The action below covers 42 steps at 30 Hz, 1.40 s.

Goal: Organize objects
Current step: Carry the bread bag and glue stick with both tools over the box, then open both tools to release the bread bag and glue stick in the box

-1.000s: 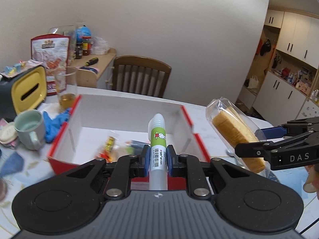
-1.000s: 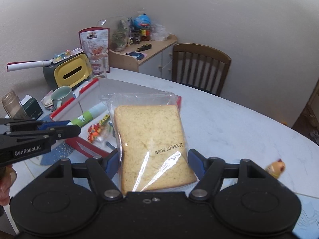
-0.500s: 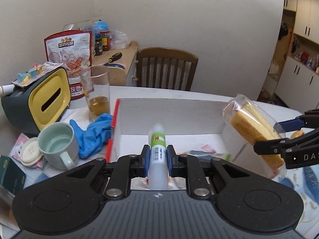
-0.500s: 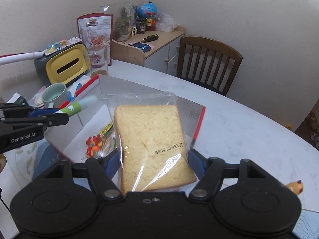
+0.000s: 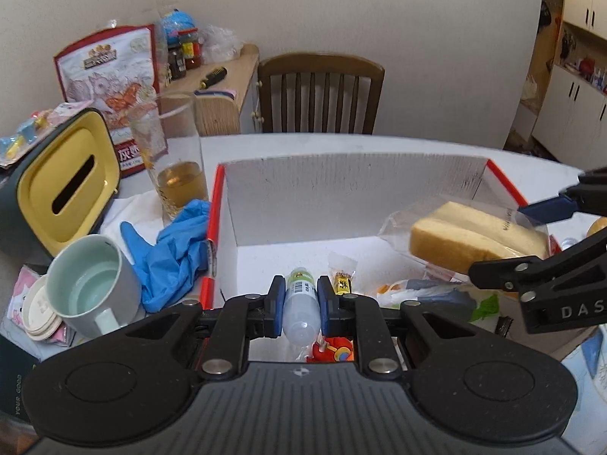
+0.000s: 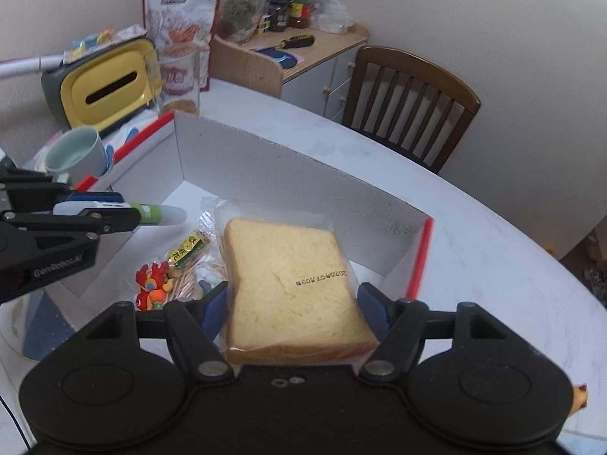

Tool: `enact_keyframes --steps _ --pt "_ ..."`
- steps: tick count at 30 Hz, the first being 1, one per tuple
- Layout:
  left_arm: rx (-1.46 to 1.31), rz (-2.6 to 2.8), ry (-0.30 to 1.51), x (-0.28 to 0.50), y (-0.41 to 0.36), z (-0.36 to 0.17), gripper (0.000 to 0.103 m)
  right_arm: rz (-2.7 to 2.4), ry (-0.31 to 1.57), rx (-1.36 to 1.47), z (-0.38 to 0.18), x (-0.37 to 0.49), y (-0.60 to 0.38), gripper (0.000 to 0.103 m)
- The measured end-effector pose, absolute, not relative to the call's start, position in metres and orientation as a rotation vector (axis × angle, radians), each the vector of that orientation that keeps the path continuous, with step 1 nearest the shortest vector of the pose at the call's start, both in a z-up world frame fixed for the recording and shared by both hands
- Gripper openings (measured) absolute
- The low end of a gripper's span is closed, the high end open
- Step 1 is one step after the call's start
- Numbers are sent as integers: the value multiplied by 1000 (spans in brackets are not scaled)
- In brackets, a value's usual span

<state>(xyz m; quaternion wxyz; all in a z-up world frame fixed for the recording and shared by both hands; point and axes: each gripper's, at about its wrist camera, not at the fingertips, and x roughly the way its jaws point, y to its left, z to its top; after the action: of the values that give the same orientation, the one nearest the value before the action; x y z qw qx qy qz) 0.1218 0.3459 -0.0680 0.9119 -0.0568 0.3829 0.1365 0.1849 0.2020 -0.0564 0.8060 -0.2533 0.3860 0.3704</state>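
Both tongs lowered over box [image 5: 341,197], tube [image 5: 300,303] clamped left, bread [image 6: 292,288] right

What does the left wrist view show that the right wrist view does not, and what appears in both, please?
Only the left wrist view shows the crumpled blue rubber glove and the white cupboards.

Only the right wrist view shows the printed date on the bagged bread slice and the white rolled tube.

Both show the white cardboard box with red edges, the pale green mug, the yellow tissue box and the brown wooden chair.
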Motion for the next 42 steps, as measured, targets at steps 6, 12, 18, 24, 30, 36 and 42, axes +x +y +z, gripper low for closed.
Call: enact_keyframes --steps 6,12,18,24,30,36,42 --pt "-121 275 856 136 349 -80 16 781 850 -598 -74 189 220 71" --pt "-108 260 922 148 349 -87 16 775 858 -612 -80 191 225 72" --pt "-106 250 997 159 348 -95 16 794 829 -615 -75 188 220 72" --pt "-109 261 1041 164 347 -100 17 832 813 -593 -64 184 210 73" --pt "-118 273 1062 166 348 -100 17 870 814 -538 -50 180 189 75" --pt "-152 261 1065 158 347 -95 28 906 807 -484 -34 173 163 76" --pt "-122 236 1036 145 327 -83 64 944 782 -463 -21 162 138 78"
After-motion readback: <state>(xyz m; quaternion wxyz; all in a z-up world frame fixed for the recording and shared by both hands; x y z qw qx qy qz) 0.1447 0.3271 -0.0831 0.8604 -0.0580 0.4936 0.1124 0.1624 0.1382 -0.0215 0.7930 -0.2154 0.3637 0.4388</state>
